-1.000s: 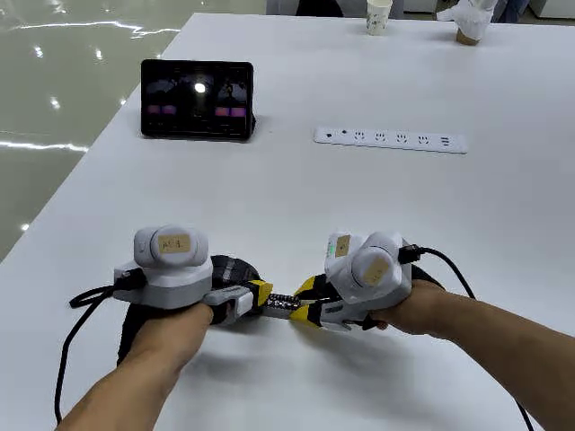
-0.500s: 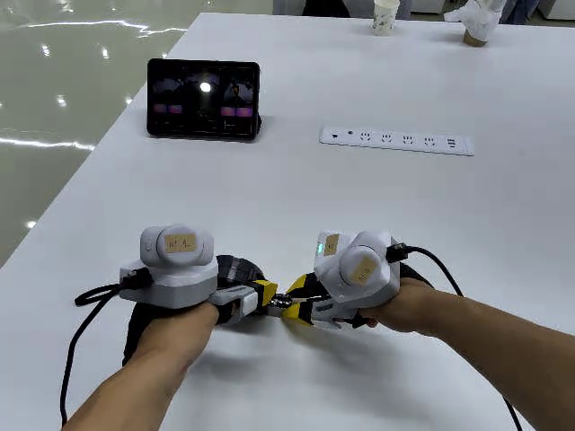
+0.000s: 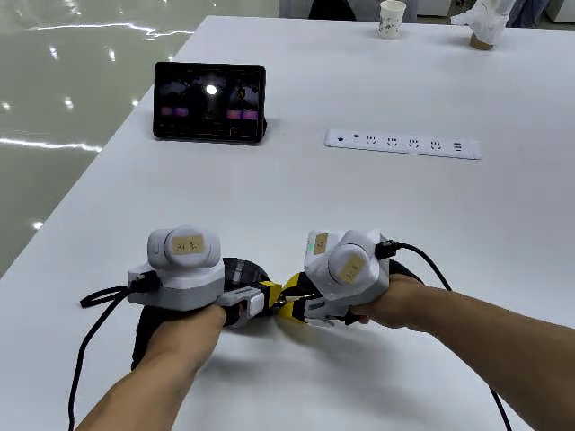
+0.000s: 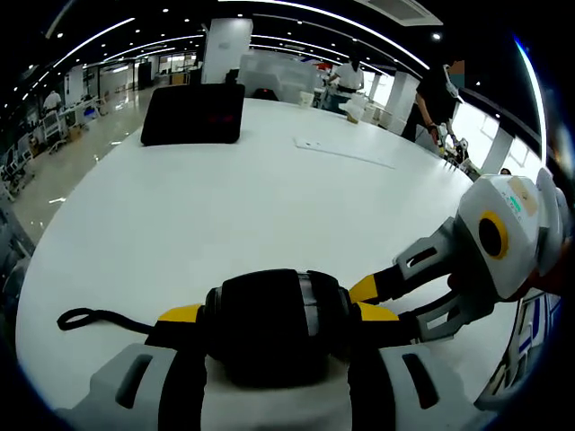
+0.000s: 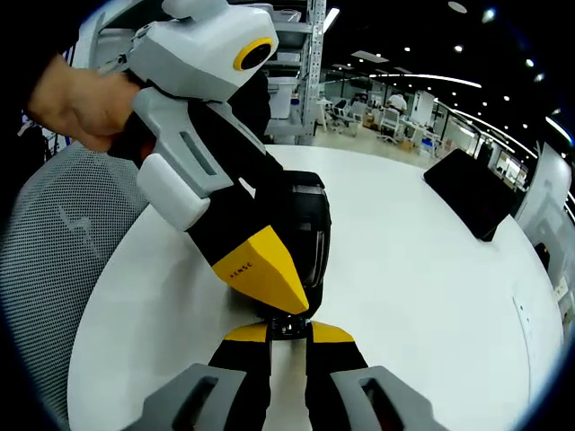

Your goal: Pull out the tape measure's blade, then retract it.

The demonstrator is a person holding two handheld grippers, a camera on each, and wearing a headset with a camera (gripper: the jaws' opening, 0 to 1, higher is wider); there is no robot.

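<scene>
A black tape measure (image 3: 241, 271) lies on the white table (image 3: 359, 215), and my left gripper (image 3: 258, 297) is shut on its case. In the left gripper view the case (image 4: 278, 323) sits between the yellow fingertips (image 4: 180, 314). My right gripper (image 3: 289, 303) meets it from the right and is shut on the blade's end hook (image 5: 288, 327), right against the case (image 5: 304, 235). Almost no blade shows between the two grippers. The left gripper's yellow fingertip (image 5: 259, 269) covers the case's near side in the right gripper view.
A dark tablet (image 3: 210, 101) stands propped at the far left, with a white power strip (image 3: 402, 143) far right of it. A paper cup (image 3: 391, 18) stands near the far edge. Cables (image 3: 101, 295) trail from both grippers. The table's left edge (image 3: 81, 193) is close.
The right gripper has moved left toward the case, and the short stretch of blade between the grippers has shrunk to almost nothing. The left gripper keeps its hold.
</scene>
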